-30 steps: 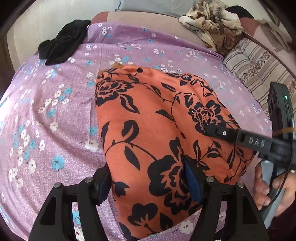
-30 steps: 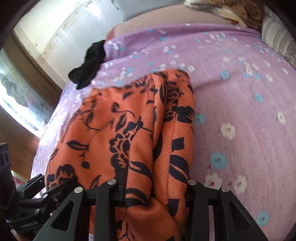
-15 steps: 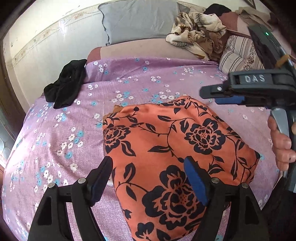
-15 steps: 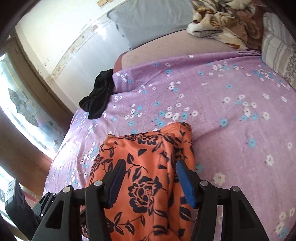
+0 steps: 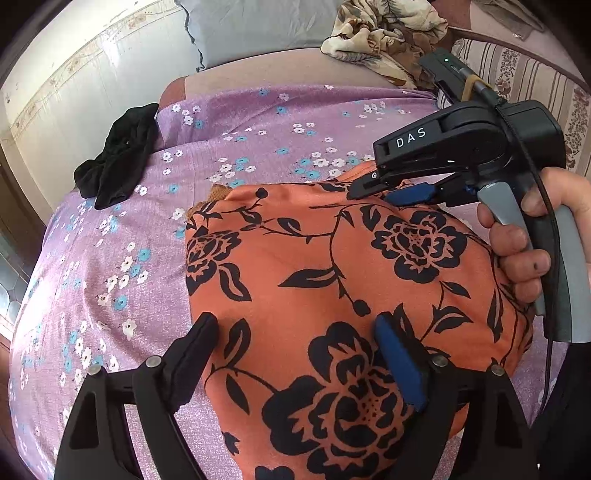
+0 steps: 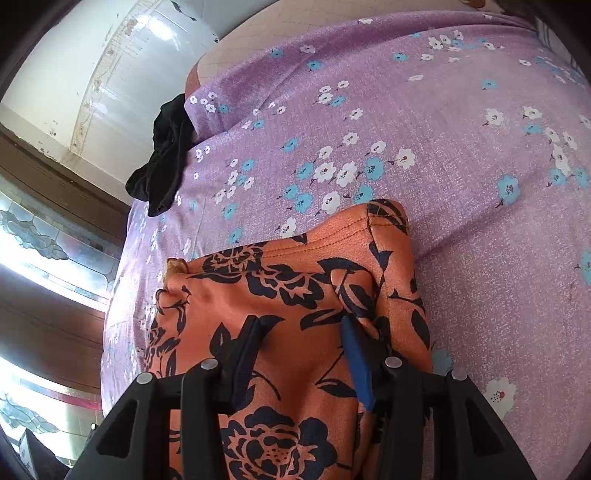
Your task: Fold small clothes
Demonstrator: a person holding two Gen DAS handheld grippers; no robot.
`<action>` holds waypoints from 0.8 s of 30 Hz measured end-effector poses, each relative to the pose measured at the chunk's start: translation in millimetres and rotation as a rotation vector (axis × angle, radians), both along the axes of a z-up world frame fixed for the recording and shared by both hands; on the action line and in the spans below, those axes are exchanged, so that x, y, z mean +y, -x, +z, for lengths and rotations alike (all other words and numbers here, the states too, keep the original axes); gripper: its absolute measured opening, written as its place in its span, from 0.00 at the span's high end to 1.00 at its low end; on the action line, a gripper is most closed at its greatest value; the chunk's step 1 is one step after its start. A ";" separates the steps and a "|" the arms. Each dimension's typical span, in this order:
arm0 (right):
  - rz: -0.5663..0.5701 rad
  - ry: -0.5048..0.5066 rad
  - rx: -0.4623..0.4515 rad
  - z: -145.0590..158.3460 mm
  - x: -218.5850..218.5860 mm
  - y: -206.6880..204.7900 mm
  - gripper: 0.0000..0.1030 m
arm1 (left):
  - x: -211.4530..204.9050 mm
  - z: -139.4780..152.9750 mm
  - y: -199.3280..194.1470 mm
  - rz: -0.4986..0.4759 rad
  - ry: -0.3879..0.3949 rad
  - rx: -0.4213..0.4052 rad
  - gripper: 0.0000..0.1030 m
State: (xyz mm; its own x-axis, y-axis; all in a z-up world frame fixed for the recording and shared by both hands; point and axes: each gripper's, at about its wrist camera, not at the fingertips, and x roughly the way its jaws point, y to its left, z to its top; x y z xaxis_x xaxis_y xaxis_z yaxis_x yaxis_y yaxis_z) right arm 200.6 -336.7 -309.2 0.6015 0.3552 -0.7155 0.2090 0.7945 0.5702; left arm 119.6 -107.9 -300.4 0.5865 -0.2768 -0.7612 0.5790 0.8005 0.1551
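An orange garment with black flowers point(image 5: 332, 280) lies folded on the purple flowered bedsheet point(image 5: 110, 258). My left gripper point(image 5: 295, 347) is open just above its near end, jaws wide apart and empty. My right gripper point(image 6: 301, 332) is open low over the garment's far right part point(image 6: 295, 288), fingers astride a raised fold, not closed on it. In the left wrist view the right gripper point(image 5: 391, 188) reaches in from the right, a hand on its handle.
A black garment point(image 5: 118, 155) lies at the sheet's far left edge; it also shows in the right wrist view point(image 6: 162, 158). A crumpled beige patterned cloth point(image 5: 384, 33), a grey pillow point(image 5: 251, 29) and a striped cushion point(image 5: 535, 85) lie at the back. A window point(image 6: 37, 240) is left.
Both grippers let go of the garment and opened. Over the last half second the right gripper has come down low over the garment's far right part; the left stays over the near end.
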 end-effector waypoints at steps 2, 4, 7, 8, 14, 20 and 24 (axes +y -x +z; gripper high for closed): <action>-0.002 -0.001 -0.004 3.3 0.6 3.5 0.52 | 0.9 -0.2 0.7 0.002 0.000 0.000 0.16; -0.008 -0.007 -0.013 8.3 1.3 9.2 0.51 | 2.2 -0.7 0.3 0.006 0.004 0.005 0.16; -0.008 -0.011 -0.045 20.9 2.6 24.6 0.51 | 2.3 -0.9 1.7 0.013 0.007 0.009 0.16; -0.002 -0.011 -0.060 26.1 4.4 30.5 0.51 | 1.8 -0.7 2.3 0.015 0.007 0.008 0.16; 0.034 0.017 -0.118 53.1 18.8 63.3 0.51 | 1.9 -1.0 5.4 0.027 0.006 0.007 0.15; 0.018 0.027 -0.028 38.6 23.9 99.2 0.51 | 5.7 -2.3 6.1 0.038 0.013 0.018 0.10; -0.016 0.048 0.103 4.9 23.5 102.2 0.51 | 8.6 -7.5 0.8 0.067 0.029 0.041 0.03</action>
State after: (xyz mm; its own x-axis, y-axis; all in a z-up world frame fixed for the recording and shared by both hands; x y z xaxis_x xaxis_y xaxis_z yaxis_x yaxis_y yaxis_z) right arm 98.4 -313.1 -304.2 0.5292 0.3101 -0.7898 0.2770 0.8167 0.5063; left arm 118.9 -99.2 -307.9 0.5730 -0.2604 -0.7771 0.5297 0.8412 0.1087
